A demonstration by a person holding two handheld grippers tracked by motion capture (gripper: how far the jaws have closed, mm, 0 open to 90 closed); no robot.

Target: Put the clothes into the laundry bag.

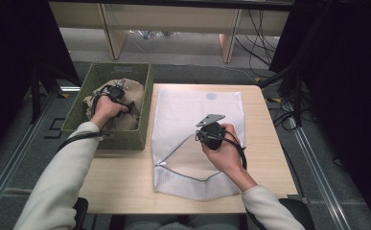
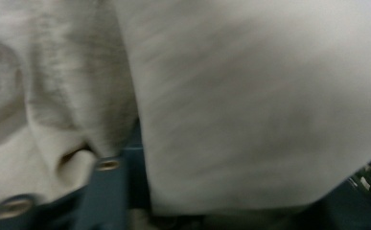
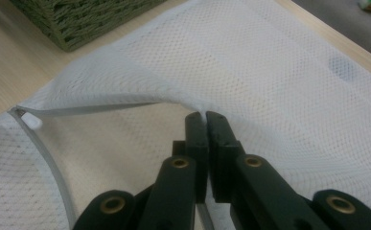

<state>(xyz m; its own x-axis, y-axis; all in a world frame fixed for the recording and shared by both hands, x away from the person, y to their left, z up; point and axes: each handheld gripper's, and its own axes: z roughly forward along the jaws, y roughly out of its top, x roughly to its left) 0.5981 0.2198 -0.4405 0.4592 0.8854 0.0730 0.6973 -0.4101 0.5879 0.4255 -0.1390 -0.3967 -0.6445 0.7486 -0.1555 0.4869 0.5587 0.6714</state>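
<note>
Left gripper in basket, right gripper pinching mesh bag

Left gripper (image 1: 117,92) sits down in the green woven basket (image 1: 144,103) on the crumpled beige cloth garment (image 1: 130,93); its grip state I cannot tell. Right gripper (image 3: 205,116), 2 jaws closed together, clamps the upper edge of the white mesh zip bag (image 3: 288,81), lying flat on the light wooden table (image 1: 121,175)

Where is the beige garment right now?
In the high view the beige garment lies bunched in the green woven basket at the table's left, beside the white mesh bag, with the left gripper on it.
</note>
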